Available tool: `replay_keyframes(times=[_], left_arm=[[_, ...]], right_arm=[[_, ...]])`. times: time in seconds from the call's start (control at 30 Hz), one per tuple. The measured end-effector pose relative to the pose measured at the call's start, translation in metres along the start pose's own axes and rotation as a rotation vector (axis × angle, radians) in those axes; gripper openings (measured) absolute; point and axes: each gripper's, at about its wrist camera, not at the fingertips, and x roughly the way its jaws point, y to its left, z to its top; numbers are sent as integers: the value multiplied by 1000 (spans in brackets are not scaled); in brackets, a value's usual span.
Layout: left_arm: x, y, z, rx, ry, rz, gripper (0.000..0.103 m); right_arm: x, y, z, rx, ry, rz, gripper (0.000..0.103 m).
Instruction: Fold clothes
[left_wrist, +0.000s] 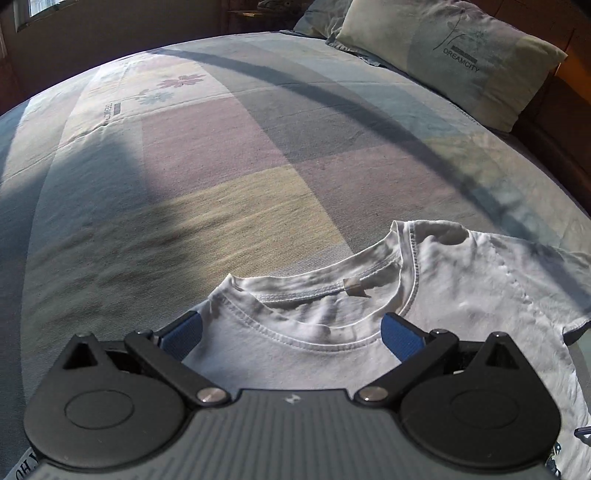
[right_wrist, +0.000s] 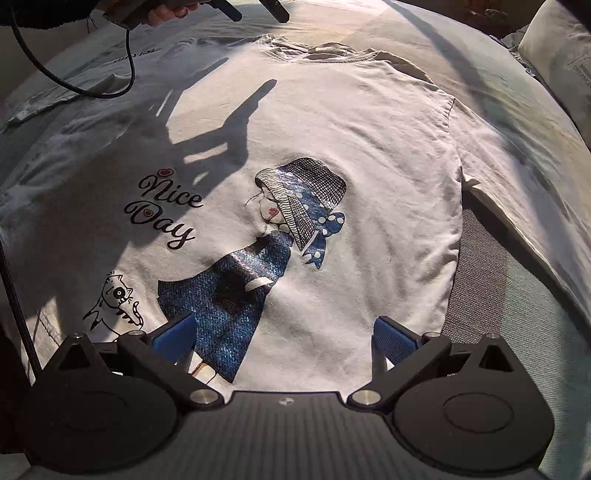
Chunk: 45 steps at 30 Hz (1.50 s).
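A white T-shirt (right_wrist: 332, 122) lies spread flat, print side up, on the bed; it carries a "Nice Day" print with a girl in a blue dress (right_wrist: 236, 288). My right gripper (right_wrist: 284, 332) is open and empty, hovering over the shirt's lower part. My left gripper (left_wrist: 291, 332) is open and empty above the shirt's collar (left_wrist: 317, 295); its dark fingertips (right_wrist: 229, 11) also show at the top of the right wrist view beyond the neckline. One sleeve (right_wrist: 517, 206) lies out to the right.
The patchwork bedspread (left_wrist: 221, 147) stretches beyond the collar. A pillow (left_wrist: 450, 55) lies at the head of the bed on the right. A black cable (right_wrist: 74, 81) hangs at the upper left of the right wrist view. Another pale cloth (right_wrist: 55, 92) lies left of the shirt.
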Motion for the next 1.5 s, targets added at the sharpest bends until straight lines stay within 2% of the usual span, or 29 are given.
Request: replay_keyframes(times=[0.13,0.33,0.43,0.5,0.53,0.6,0.67,0.8,0.93,1.07,1.2,1.27,1.4,1.43,1.5], left_arm=[[-38,-36,-63,235,40,-65,102],[-95,-100,-202,588,144,-191,102],[-114,-125,-255,647,163,-224,102],[-115,-133,-276,605,185,-233,103],[-119,-135,-286,573,145,-207,103],[-124,-132,-294,493,133,-175,103],[-130,-126,-298,435,162,-158,103],[-145,-113,-318,490,215,-164,102],[-154,-90,-320,413,292,-206,102],[-163,-73,-332,361,328,-188,102],[-175,-75,-328,351,356,-224,102],[-180,-80,-320,359,330,-270,102],[-162,-78,-325,257,422,-302,102],[-165,-76,-330,264,407,-303,102],[-170,-80,-338,324,425,-278,102]], right_arm=[[-14,21,1,-131,-49,83,103],[-4,82,-1,-408,-55,231,103],[1,95,-10,-469,-107,208,103],[1,94,-12,-456,-118,208,103],[0,94,-12,-452,-118,204,103],[-1,95,-12,-442,-108,188,103],[-1,95,-12,-431,-89,176,103],[-4,92,-16,-432,-59,175,103],[-4,89,-18,-443,-46,185,103],[-3,89,-18,-443,-49,187,103],[-3,89,-18,-443,-48,187,103],[-3,88,-19,-443,-51,188,103],[-3,88,-19,-444,-52,186,103],[-3,89,-19,-445,-48,184,103],[-3,89,-16,-445,-14,177,103]])
